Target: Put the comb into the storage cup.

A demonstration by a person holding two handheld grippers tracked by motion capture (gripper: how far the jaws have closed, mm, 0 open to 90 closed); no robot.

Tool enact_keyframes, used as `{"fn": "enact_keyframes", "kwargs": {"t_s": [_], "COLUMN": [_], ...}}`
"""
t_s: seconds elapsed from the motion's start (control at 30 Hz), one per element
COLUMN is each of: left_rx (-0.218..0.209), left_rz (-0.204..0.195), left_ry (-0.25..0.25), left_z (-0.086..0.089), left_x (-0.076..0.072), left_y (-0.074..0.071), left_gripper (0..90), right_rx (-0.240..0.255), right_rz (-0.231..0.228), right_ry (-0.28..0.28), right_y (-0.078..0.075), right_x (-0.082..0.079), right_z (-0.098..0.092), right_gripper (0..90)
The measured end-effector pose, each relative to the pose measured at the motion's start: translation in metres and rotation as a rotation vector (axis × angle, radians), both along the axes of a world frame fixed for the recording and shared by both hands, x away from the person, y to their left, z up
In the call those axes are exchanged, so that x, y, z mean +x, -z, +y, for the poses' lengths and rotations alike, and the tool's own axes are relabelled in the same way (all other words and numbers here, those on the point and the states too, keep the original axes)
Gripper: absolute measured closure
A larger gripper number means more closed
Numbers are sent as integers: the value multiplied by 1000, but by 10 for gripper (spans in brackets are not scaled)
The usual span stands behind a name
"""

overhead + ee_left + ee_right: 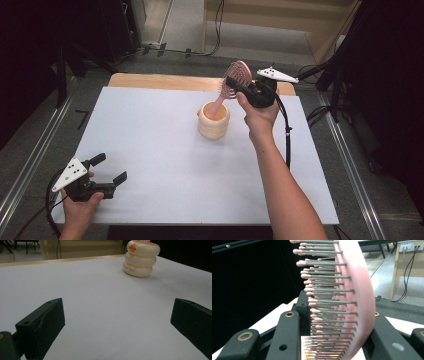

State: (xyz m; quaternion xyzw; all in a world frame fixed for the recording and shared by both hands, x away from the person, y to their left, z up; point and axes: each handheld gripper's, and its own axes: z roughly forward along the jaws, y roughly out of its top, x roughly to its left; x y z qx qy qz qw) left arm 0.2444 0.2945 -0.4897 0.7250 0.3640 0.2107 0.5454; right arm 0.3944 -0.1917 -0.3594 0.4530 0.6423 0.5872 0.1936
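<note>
- The left tongs [110, 169], black with a grey three-cornered plate on top, sit low over the near left corner of the worktop [150, 145], held in the person's left hand [80, 202]. Their jaws stand wide apart with nothing between them; in the left gripper view the two black jaws frame bare white surface.
- The worktop is a white sheet laid over a light wooden board, whose far edge shows as a tan strip.
- A cream ribbed ceramic cup [214, 121], shaped like three stacked rings, stands upright a little right of the worktop's middle, toward the far side. In the left gripper view the cup [141, 258] shows a small orange mark near its rim.
- A pink plastic paddle hairbrush [231, 87] with grey, pink-tipped bristles leans in the cup: the handle end is down inside the cup, and the head rises above the rim, tilted toward the far right.
- The right tongs [235, 84] are clamped on the head of the hairbrush, held in the person's right hand [257, 115] just right of the cup. In the right gripper view the brush head [352, 302] stands edge-on between the two jaws, bristles pointing to that view's left.
</note>
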Motion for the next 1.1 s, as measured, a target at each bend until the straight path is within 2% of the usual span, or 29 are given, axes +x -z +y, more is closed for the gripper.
{"fn": "enact_keyframes", "kwargs": {"t_s": [0.17,0.47,0.73,1.0,1.1], "left_rx": [-3,-3,-7,-7,-8], "left_rz": [0,-2,-3,-5,-5], "left_ry": [2,2,0,0,1], "left_z": [0,0,1,1,0], "left_x": [0,0,0,0,0], "left_y": [0,0,0,0,0], "left_gripper": [0,0,0,0,0], "right_rx": [-22,-19,-6,8,28], "right_rz": [20,49,85,102,115], "right_ry": [7,17,24,30,25], "right_y": [11,26,45,57,63], "right_x": [4,8,11,12,12], "right_z": [2,2,4,6,7], "right_gripper": [620,620,620,620,620]}}
